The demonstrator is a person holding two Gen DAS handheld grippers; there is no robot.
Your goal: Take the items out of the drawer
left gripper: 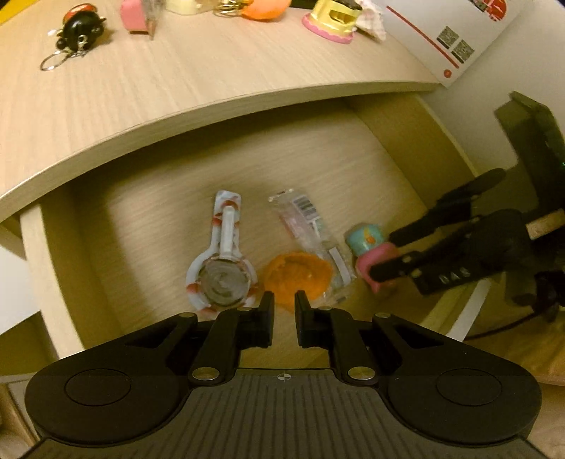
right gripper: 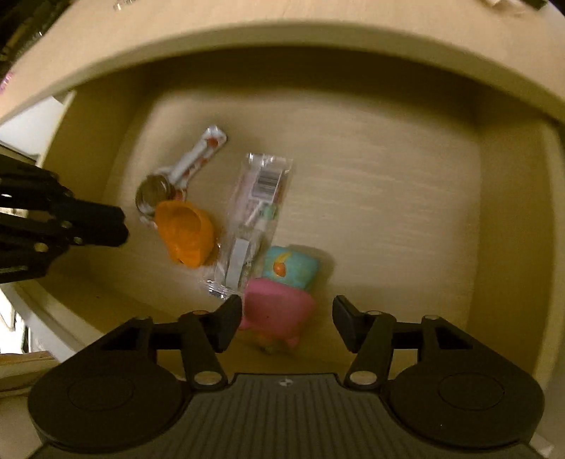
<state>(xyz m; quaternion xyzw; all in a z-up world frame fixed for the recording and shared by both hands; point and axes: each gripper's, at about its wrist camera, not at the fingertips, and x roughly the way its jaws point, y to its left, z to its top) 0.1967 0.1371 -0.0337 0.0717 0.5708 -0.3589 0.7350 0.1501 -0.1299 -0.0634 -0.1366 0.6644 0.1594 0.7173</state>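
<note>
The open wooden drawer [left gripper: 159,212] [right gripper: 388,176] holds a round item with a white-and-red handle [left gripper: 220,279] [right gripper: 155,192], an orange soft piece [left gripper: 298,275] [right gripper: 185,233], a clear barcoded packet [left gripper: 310,226] [right gripper: 261,197] and a pink-and-teal toy [left gripper: 363,240] [right gripper: 289,268]. My right gripper [right gripper: 287,307] [left gripper: 386,254] is open, its fingers on either side of the toy's pink part, the left one close to it. Just before the orange piece hangs my left gripper [left gripper: 284,310] [right gripper: 118,226], fingers nearly together and holding nothing.
On the desk top [left gripper: 176,81] above the drawer lie a black keychain [left gripper: 79,33], a pink item [left gripper: 136,14], an orange toy [left gripper: 265,9], a yellow-and-pink toy [left gripper: 333,19] and a white box with QR codes [left gripper: 455,39]. The drawer's right half is bare wood.
</note>
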